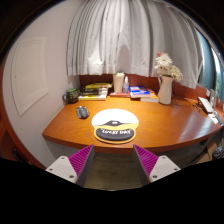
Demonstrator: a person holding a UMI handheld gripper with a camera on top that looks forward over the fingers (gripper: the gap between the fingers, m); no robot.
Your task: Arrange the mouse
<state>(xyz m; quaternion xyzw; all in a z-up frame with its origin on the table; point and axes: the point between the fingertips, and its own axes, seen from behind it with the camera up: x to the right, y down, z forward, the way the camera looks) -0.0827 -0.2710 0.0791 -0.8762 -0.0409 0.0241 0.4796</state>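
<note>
Claw stands wide open and empty, its two pink pads well apart, hovering short of the curved wooden surface. Straight ahead I see the round white-topped mouse pad with dark lettering; the small dark mouse sits beyond and left, apart from the pad. From this far back I risk misjudging the approach and nudging the mouse sideways, or clipping the pad's edge.

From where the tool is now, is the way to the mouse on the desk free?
Probably yes. The tool is open, short of the desk edge, and the mouse lies beyond its fingers beside the round mat. Nothing stands between them; it must advance first.
</note>
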